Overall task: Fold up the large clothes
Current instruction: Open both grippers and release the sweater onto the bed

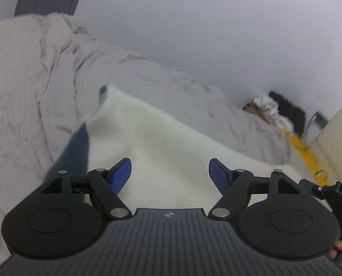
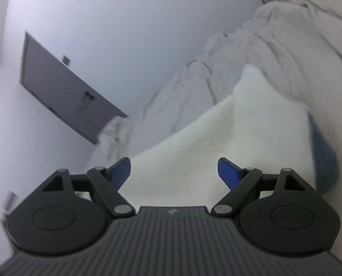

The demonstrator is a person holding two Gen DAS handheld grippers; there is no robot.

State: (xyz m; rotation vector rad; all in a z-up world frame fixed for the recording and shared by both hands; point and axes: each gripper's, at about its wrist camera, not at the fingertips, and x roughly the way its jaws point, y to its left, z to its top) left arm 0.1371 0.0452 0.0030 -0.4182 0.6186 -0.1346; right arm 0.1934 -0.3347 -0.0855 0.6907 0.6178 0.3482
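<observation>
A cream fleece garment with a dark blue outer side lies on the bed. My left gripper is open above its near part, blue fingers spread wide and holding nothing. In the right wrist view the same cream garment lies ahead, its blue side showing at the right. My right gripper is open above it, and nothing is held. Both views are blurred.
A rumpled light grey duvet covers the bed around the garment. A white wall stands behind. Clutter with a yellow strip and a pale wooden panel lies at the right. A grey door shows in the right wrist view.
</observation>
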